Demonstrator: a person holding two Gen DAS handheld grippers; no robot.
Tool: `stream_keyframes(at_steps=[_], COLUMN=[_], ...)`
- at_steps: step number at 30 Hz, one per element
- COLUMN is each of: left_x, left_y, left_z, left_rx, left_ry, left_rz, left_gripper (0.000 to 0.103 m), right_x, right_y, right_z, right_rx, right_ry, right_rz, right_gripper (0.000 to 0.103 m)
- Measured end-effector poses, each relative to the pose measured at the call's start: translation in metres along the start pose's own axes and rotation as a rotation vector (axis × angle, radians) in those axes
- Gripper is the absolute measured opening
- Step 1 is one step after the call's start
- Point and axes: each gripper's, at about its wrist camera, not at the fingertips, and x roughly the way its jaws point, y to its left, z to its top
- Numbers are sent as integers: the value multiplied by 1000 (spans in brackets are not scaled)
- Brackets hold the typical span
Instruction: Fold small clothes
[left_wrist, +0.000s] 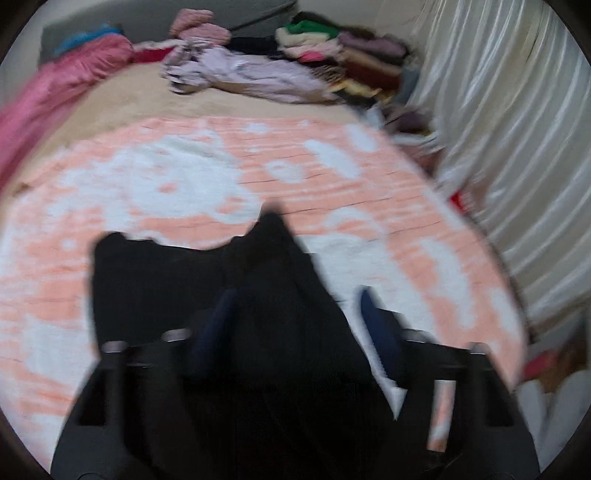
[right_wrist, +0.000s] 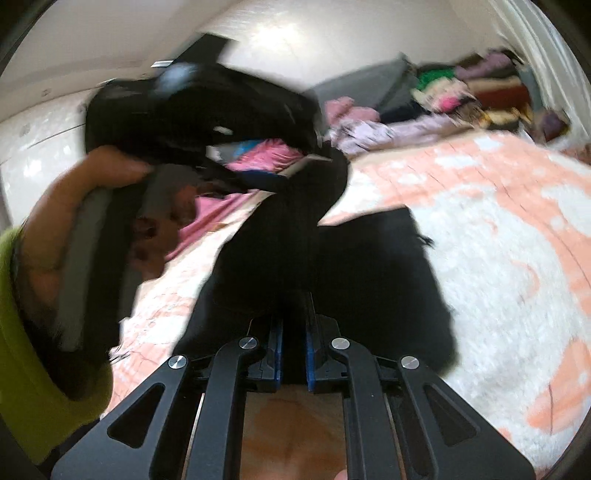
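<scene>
Left wrist view shows the left gripper (left_wrist: 295, 306) with its jaws spread apart, and the black garment (left_wrist: 207, 284) lies between the blue fingers (left_wrist: 373, 317) without being pinched. The cloth rests on the peach and white blanket (left_wrist: 332, 173), and its far edge is wavy, with one peak sticking up toward 12 o'clock. Lots of bare blanket lies open past that edge at 11 and 1 o'clock. A pale curtain (left_wrist: 509, 140) closes off the side at 3 o'clock. A lilac cloth (left_wrist: 251, 74) and a pile of folded clothes (left_wrist: 351, 55) sit far off at 12 and 1 o'clock, and a pink cover (left_wrist: 70, 77) lies at 10 o'clock. Right wrist view shows the right gripper (right_wrist: 293, 332) squeezed tight on the same black garment (right_wrist: 369, 266), which bunches up just past the tips. The blanket (right_wrist: 498, 240) is wide open at 3 o'clock. At 9 o'clock a hand (right_wrist: 74, 192) with a green sleeve (right_wrist: 26, 350) holds the other tool, which fills that side. Both views are blurry, so the garment's shape and folds are hard to make out, and its near part is hidden behind the grippers.
</scene>
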Motion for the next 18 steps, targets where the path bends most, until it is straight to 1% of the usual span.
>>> stream_keyframes(at_steps=[1, 2, 3, 4, 5, 6, 7, 8, 10, 12, 13, 14, 16, 17, 18], left_x=[-5, -12, -17, -24, -27, -35, -39, -45, -50, -50, -47, -43, -29, -25, -21], left_y=[2, 7, 10, 19, 26, 41, 48, 60, 74, 84, 85, 86, 81, 78, 75], left_z=[-4, -9, -13, -18, -22, -30, -34, -42, -52, -62, -67, -71, -79, -82, -87], left_rx=[-4, -7, -13, -27, -42, -73, -86, -98, -100, -103, -98, -89, -64, -54, -44], left_ry=[-15, -42, -57, -71, -78, -90, -97, -105, -114, -106, -93, -78, -43, -37, -39], left_rz=[-16, 4, 34, 80, 109, 149, 167, 206, 248, 267, 264, 256, 238, 236, 248], left_gripper=[67, 67, 67, 66, 66, 65, 65, 65, 65, 65, 65, 65, 65, 65, 65], right_x=[2, 3, 3, 2, 1, -3, -7, -12, -24, -36, -32, -33, -25, -17, -6], right_y=[-5, -14, -24, -30, -34, -34, -33, -32, -28, -27, -35, -37, -40, -40, -41], right_z=[1, 0, -3, -5, -8, -11, -12, -12, -8, 3, 21, 29, 49, 60, 71], right_rx=[21, 62, 113, 143, 155, 142, 130, 123, 110, 94, 87, 77, 54, 48, 40], right_ry=[12, 40, 63, 78, 92, 99, 103, 104, 85, 39, 28, 25, 39, 62, 93], right_rz=[-18, -31, -20, -8, -2, -5, -7, -6, -13, -40, -49, -56, -71, -60, -38], right_gripper=[8, 10, 12, 15, 16, 16, 16, 18, 24, 28, 38, 51, 60, 65, 67])
